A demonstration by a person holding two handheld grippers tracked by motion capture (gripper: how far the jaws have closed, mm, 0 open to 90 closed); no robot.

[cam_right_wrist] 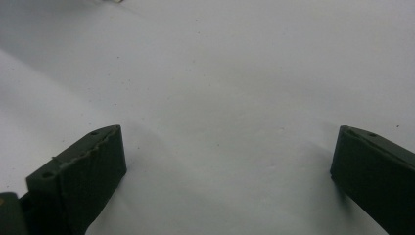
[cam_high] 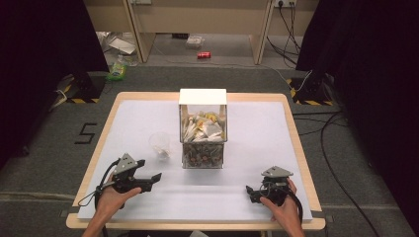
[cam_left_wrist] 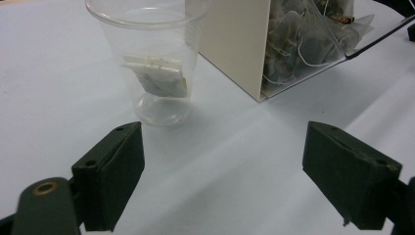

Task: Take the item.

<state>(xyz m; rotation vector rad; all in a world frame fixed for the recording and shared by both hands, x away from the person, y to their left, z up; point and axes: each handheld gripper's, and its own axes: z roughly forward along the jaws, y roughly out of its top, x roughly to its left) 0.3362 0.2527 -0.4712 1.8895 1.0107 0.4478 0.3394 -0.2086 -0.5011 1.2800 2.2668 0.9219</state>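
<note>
A clear plastic cup [cam_high: 159, 144] [cam_left_wrist: 156, 63] stands on the white sheet left of a clear dispenser box [cam_high: 203, 133] [cam_left_wrist: 288, 44] full of tea bags. One tea bag [cam_left_wrist: 159, 78] lies inside the cup. My left gripper [cam_high: 149, 169] [cam_left_wrist: 222, 171] is open and empty, a short way in front of the cup and pointing at it and at the box's near corner. Near the table's front right, my right gripper [cam_high: 250, 194] [cam_right_wrist: 227, 166] is open over bare sheet, with nothing between its jaws. A hand holds each gripper.
The box has a white lid [cam_high: 202, 96] and stands at the table's middle. The wooden table edge [cam_high: 301, 148] frames the white sheet. On the floor beyond lie a red can [cam_high: 203, 55], a green bottle [cam_high: 117, 69] and cables [cam_high: 331, 148].
</note>
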